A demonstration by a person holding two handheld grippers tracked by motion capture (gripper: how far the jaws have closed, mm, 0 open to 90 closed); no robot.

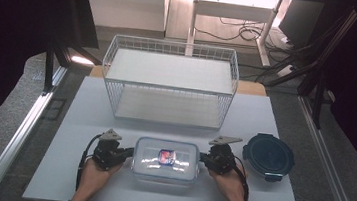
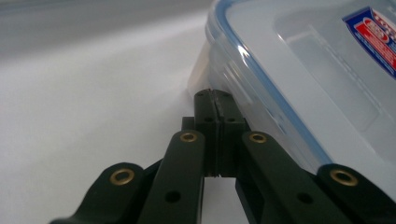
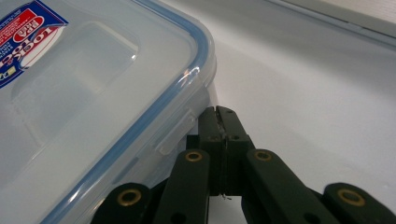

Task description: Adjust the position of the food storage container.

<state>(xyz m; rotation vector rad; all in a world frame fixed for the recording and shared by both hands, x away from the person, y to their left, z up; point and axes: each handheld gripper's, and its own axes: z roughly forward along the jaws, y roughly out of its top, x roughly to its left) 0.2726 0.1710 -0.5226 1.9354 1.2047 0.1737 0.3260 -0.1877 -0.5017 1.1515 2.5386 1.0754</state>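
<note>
A clear rectangular container (image 1: pixel 165 160) with a blue-sealed lid and a red and blue label lies at the front middle of the white table. My left gripper (image 1: pixel 128 151) is shut, with nothing between its jaws, and its tips sit at the container's left end. In the left gripper view the closed tips (image 2: pixel 215 95) rest low beside the container (image 2: pixel 299 70), under the lid's rim. My right gripper (image 1: pixel 203 157) is also shut and empty, at the container's right end. Its tips (image 3: pixel 219 112) lie close beside the wall of the container (image 3: pixel 93 93), by a lid flap.
A white wire two-level rack (image 1: pixel 168 82) stands behind the container, across the middle of the table. A round dark container with a lid (image 1: pixel 268 156) sits just right of my right hand. The white table top (image 1: pixel 89 121) ends near the person's forearms.
</note>
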